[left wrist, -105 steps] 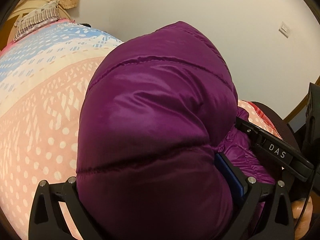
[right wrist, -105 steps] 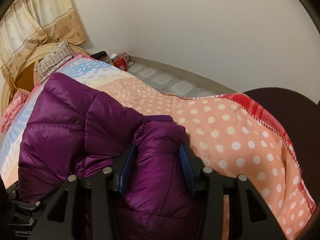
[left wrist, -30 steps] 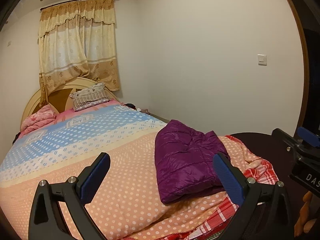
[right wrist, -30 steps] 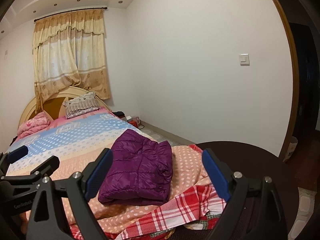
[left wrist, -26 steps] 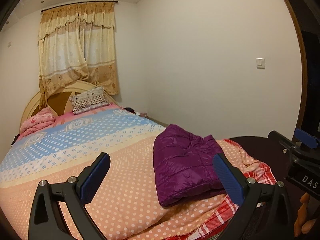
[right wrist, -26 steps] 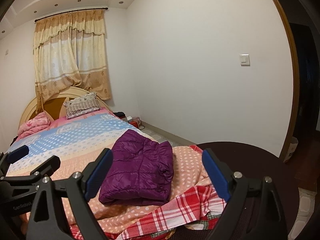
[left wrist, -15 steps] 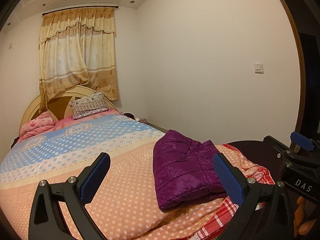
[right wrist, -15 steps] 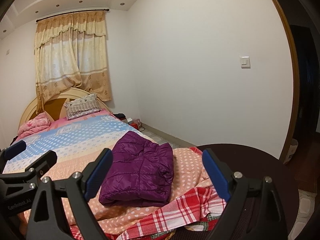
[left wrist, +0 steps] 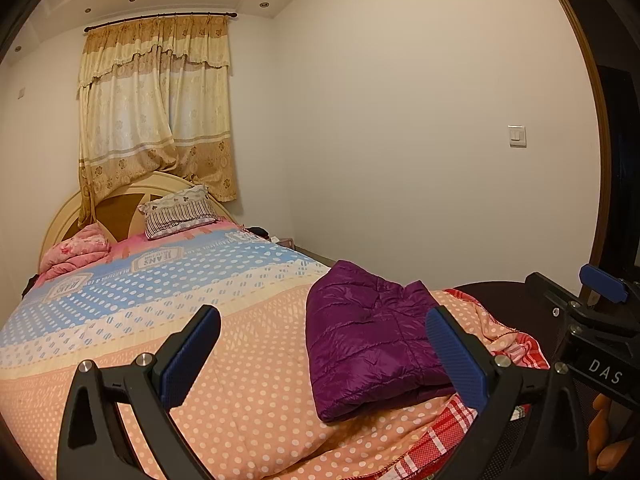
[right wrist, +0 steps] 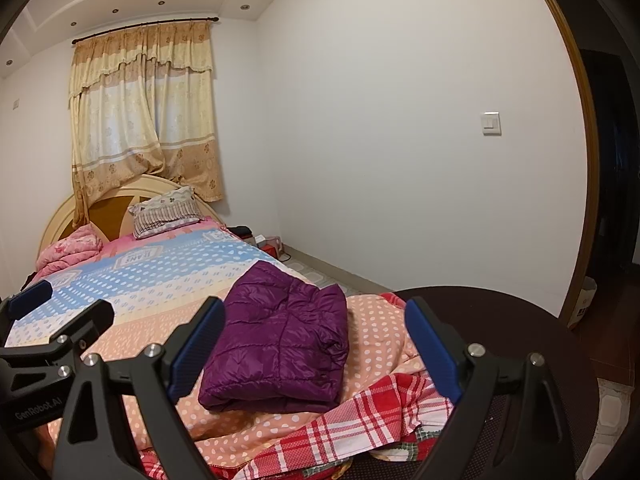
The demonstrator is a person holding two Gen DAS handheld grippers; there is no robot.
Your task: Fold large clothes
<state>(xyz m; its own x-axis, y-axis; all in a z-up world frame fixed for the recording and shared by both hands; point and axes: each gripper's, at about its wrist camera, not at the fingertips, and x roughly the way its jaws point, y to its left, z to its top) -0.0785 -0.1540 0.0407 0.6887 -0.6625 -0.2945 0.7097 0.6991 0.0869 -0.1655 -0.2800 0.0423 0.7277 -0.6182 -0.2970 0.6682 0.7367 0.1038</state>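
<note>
Left wrist view is showing the left gripper (left wrist: 322,356) at the bottom of the frame, its blue-padded jaws standing wide apart and holding nothing. At the lower right edge, part of the right gripper (left wrist: 600,308) is poking in, with a hand (left wrist: 606,436) showing beneath it. Just beyond the left gripper, the purple jacket (left wrist: 372,340) is lying folded into a compact bundle on the dotted bedspread (left wrist: 240,392), right of centre in the frame, near the foot of the bed. A red checked cloth (left wrist: 436,436) is peeking out below it.

Right wrist view is showing the right gripper (right wrist: 314,354) low in the frame, jaws likewise spread wide and empty, with the jacket (right wrist: 280,340) resting between and beyond them, touching neither. Farther back, a striped pillow (right wrist: 166,210) is leaning against the headboard (right wrist: 64,216) at middle left, and curtains (right wrist: 140,112) are hanging in the upper left.
</note>
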